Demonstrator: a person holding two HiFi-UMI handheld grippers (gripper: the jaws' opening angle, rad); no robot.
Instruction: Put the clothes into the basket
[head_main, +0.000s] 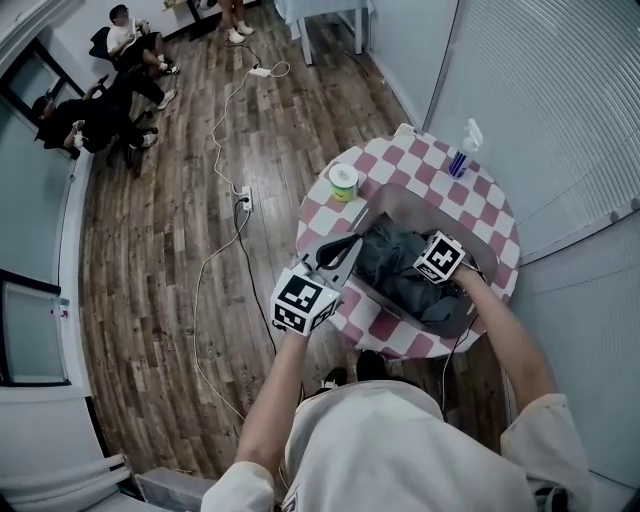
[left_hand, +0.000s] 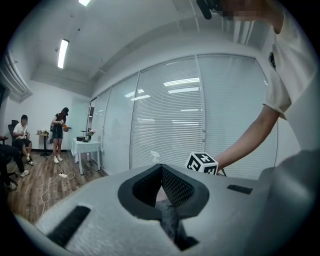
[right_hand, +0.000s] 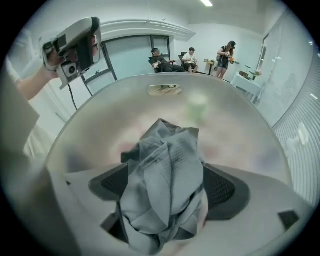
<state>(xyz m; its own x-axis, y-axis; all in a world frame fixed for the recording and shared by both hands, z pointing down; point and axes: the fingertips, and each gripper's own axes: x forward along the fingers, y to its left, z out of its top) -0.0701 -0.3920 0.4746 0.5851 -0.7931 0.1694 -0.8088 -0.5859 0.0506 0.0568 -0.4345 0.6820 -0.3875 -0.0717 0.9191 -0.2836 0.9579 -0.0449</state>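
Note:
A translucent grey basket (head_main: 410, 205) stands on the round checkered table (head_main: 385, 325), with crumpled grey clothes (head_main: 395, 265) inside it. My right gripper (head_main: 420, 262) reaches down into the basket. In the right gripper view its jaws (right_hand: 167, 185) stand wide apart, and a bunch of grey cloth (right_hand: 165, 160) sits loosely between the pads, with the basket wall (right_hand: 125, 110) behind it. My left gripper (head_main: 345, 248) hovers at the basket's left rim. In the left gripper view it (left_hand: 162, 195) points up toward the blinds, and its pads meet on a strip of grey cloth (left_hand: 171, 222).
A green-topped tub (head_main: 343, 181) and a spray bottle (head_main: 462, 148) stand on the table's far side. A power strip (head_main: 245, 200) with a long cable lies on the wood floor to the left. People sit at the far left (head_main: 100, 110). Walls with blinds close in on the right.

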